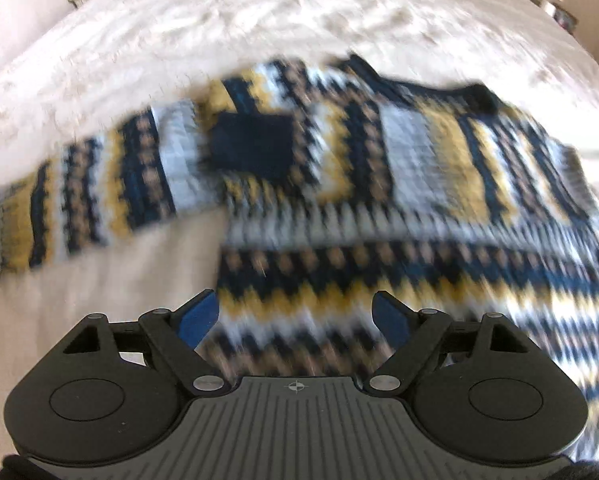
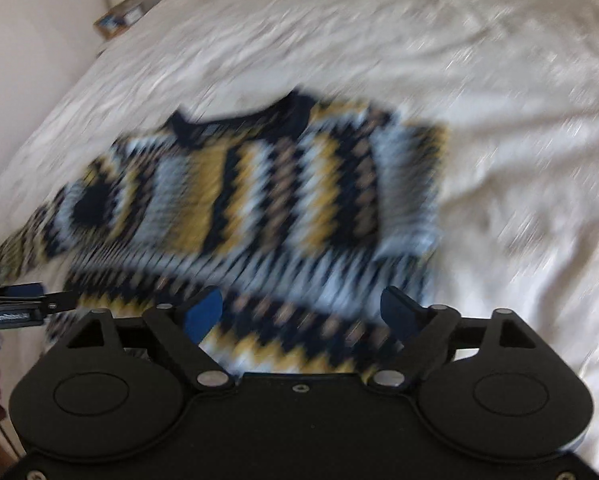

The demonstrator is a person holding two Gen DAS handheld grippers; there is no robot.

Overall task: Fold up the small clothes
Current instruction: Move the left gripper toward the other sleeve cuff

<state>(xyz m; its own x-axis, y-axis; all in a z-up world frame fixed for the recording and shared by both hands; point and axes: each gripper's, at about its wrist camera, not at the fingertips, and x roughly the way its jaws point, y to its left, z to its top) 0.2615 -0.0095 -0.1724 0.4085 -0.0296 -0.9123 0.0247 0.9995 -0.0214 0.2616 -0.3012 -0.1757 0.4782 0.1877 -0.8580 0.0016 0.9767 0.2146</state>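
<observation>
A small knitted sweater (image 1: 379,208) with navy, yellow, white and tan zigzag bands lies flat on a white bedspread (image 1: 259,32). One sleeve is folded across its chest; the other sleeve (image 1: 71,208) stretches out to the left. My left gripper (image 1: 295,316) hovers over the sweater's lower part, open, nothing between its blue pads. In the right wrist view the same sweater (image 2: 267,200) fills the middle. My right gripper (image 2: 301,312) hangs above the hem, open and empty. The left gripper's fingers (image 2: 31,300) show at that view's left edge. Both views are motion-blurred.
The white bedspread (image 2: 479,100) extends broadly right of and beyond the sweater. A small box-like object (image 2: 119,20) and a lamp sit by the wall beyond the bed's far-left corner. Dark items (image 1: 555,8) stand at the far right.
</observation>
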